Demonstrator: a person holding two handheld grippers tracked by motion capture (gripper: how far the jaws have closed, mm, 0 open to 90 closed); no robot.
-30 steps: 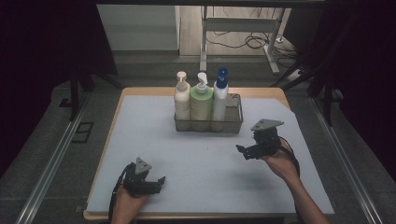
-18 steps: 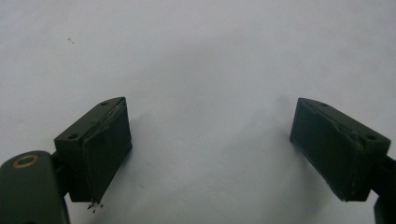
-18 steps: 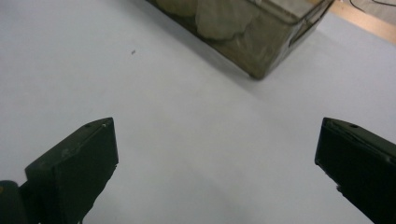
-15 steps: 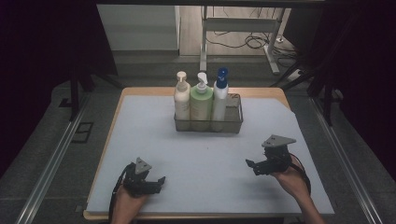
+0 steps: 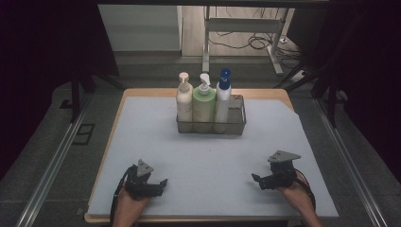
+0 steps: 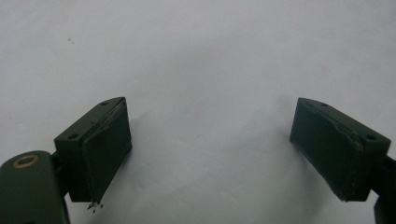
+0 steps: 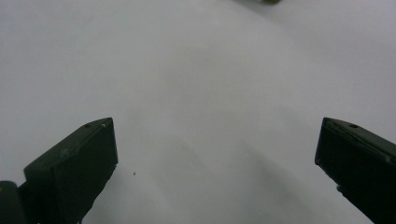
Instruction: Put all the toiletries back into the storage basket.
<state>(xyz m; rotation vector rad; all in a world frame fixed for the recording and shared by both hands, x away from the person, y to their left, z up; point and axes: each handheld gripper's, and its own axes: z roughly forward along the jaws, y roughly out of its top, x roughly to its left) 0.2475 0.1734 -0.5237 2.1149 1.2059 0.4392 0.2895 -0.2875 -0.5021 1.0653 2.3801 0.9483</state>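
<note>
White mat (image 5: 208, 156) covers your table; the basket (image 5: 236, 124) of three bottles (image 5: 204, 101) stands at its far middle, well apart from both grippers. Your left gripper (image 6: 210, 154) gapes over bare mat. Your right gripper (image 7: 215, 163) is likewise spread, empty.

3 bottles (image 5: 204, 101) stand in a basket (image 5: 236, 126) at the table's (image 5: 142, 137) far middle.

The wire basket (image 5: 211, 126) stands at the far middle of the bench (image 5: 142, 123), packed with a cream pump bottle (image 5: 184, 101), a green pump bottle (image 5: 204, 103) and a blue-capped bottle (image 5: 222, 100). Bare mat runs wide open on both sides of it and across the whole near half.
</note>
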